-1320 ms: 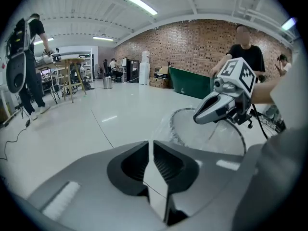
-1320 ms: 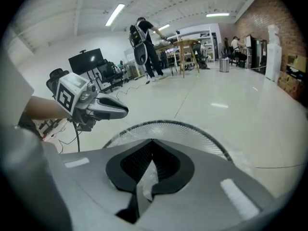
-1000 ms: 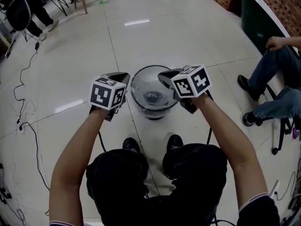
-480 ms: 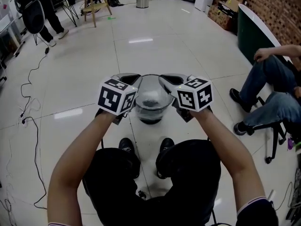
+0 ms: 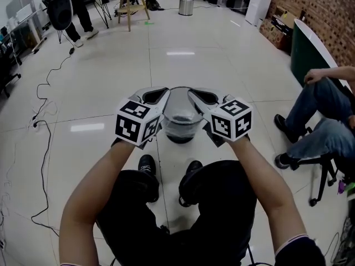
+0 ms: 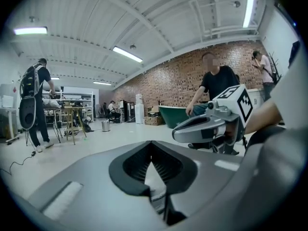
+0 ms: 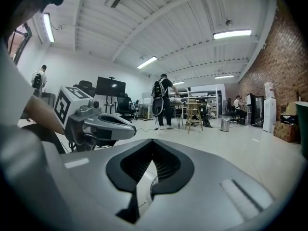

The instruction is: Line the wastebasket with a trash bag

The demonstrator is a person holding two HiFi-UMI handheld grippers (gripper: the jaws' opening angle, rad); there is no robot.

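Observation:
In the head view a round wastebasket [image 5: 179,124] stands on the floor just past the person's feet, with a clear trash bag [image 5: 178,111] lining it. My left gripper [image 5: 165,93] and right gripper [image 5: 192,93] are held up side by side above its rim, tips close together. Both are shut, and no bag shows between the pads. The left gripper view has my left gripper's [image 6: 152,151] jaws closed, with the right gripper [image 6: 204,126] beside it. From the right gripper view my right gripper [image 7: 153,151] is likewise closed, the left gripper [image 7: 102,124] to its left.
A seated person [image 5: 324,107] on a chair [image 5: 319,173] is close at the right. A black cable [image 5: 43,126] trails over the floor at the left. A green tub [image 5: 307,49], a wooden stool [image 5: 131,3] and a small metal bin [image 5: 186,5] stand farther off.
Both grippers have risen from the sides of the basket's rim and drawn closer together. The basket looks smaller and farther below them. Both stay shut.

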